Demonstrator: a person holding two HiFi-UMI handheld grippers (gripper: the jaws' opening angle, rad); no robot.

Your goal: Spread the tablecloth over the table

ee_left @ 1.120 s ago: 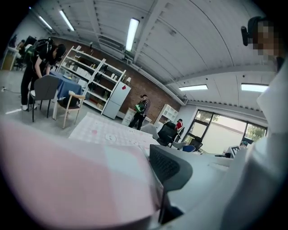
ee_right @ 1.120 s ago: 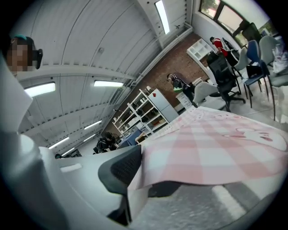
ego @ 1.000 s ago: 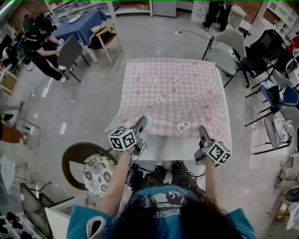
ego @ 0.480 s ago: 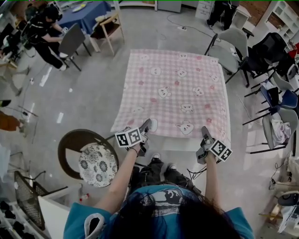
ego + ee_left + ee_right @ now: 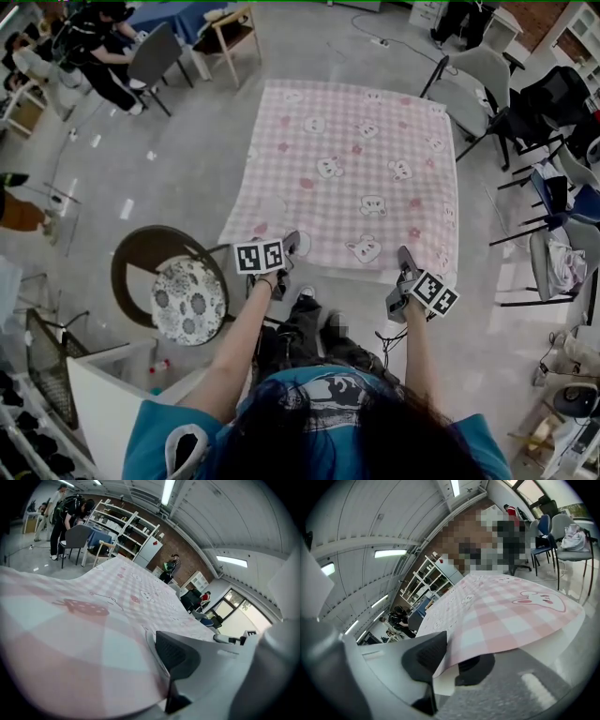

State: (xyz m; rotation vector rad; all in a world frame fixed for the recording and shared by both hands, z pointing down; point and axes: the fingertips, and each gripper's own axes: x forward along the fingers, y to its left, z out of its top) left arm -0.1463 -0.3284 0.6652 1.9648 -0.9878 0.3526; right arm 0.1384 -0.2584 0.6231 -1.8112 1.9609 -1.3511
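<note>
The pink checked tablecloth (image 5: 356, 159) with bunny prints lies flat across the table, and its near edge reaches my two grippers. My left gripper (image 5: 289, 246) is shut on the near left part of that edge. In the left gripper view the cloth (image 5: 93, 620) drapes over one jaw of the left gripper (image 5: 159, 667) and hides it. My right gripper (image 5: 405, 258) holds the near right corner. Its jaws are closing, with the cloth edge (image 5: 506, 616) between the pads of the right gripper (image 5: 445, 667).
A round stool with a patterned cushion (image 5: 187, 302) stands left of me. Chairs (image 5: 553, 253) line the right side, and a grey chair (image 5: 473, 89) stands at the table's far right corner. A seated person (image 5: 98, 37) is at the far left.
Both grippers came down and back toward me with the cloth's near edge. The bare white strip of table seen earlier at the near side is now covered.
</note>
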